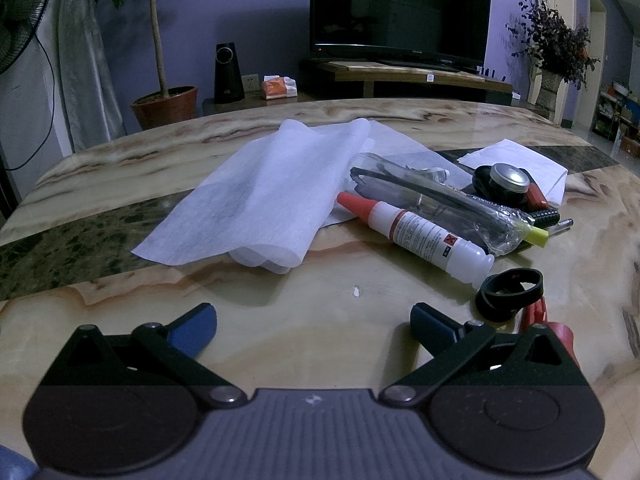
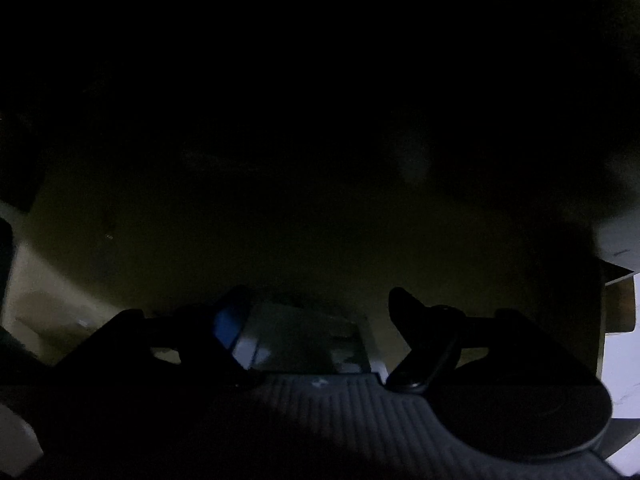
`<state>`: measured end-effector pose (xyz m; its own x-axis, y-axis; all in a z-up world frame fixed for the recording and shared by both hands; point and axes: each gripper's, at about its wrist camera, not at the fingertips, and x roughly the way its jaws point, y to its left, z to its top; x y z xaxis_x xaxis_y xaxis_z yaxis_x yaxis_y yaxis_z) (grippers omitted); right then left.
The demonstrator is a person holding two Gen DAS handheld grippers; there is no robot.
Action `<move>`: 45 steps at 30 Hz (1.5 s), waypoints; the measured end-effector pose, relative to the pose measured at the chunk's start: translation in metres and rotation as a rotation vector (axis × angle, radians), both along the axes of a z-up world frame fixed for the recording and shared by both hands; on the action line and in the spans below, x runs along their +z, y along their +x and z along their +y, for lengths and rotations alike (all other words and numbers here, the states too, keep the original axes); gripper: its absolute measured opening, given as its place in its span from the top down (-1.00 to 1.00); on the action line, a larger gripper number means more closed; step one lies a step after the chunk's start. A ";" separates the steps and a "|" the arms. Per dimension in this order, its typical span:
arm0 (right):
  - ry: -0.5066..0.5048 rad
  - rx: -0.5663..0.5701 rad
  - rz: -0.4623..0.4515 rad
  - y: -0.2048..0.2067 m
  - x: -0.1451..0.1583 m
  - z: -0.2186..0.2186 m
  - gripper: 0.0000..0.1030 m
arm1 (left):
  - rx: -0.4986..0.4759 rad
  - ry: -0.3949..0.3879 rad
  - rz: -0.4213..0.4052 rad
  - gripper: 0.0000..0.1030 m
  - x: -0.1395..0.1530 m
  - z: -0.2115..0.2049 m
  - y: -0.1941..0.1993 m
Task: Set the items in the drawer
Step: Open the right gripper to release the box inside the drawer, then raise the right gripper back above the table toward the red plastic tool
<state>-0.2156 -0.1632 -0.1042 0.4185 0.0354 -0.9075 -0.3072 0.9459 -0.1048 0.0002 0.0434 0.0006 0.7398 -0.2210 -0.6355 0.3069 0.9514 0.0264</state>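
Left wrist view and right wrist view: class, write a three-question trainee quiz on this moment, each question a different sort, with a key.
1. True or false: the left gripper holds the glue bottle.
2. Which lies nearest the left gripper? A) black rings B) white cloth C) round tin
3. Fill in: the right gripper is in a ___ space.

Key: 1 false; 2 A; 3 dark
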 end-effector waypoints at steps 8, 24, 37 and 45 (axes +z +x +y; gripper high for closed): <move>0.007 0.051 -0.042 -0.025 0.020 0.014 -0.51 | 0.000 0.000 0.000 -0.99 0.000 0.000 0.000; 0.501 0.175 -0.182 -0.007 0.090 -0.030 -0.52 | 0.000 0.000 0.000 -0.99 0.000 0.000 0.000; 0.570 0.165 -0.354 0.026 0.132 -0.034 -0.53 | 0.000 0.000 0.000 -0.99 0.000 0.000 0.000; 0.327 0.280 -0.543 0.050 0.128 0.014 -0.52 | 0.000 0.000 0.000 -0.99 0.000 0.000 0.000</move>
<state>-0.1660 -0.1489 0.0238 0.7458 0.4445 -0.4962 -0.5289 0.8480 -0.0354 0.0003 0.0434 0.0006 0.7397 -0.2210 -0.6356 0.3069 0.9514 0.0264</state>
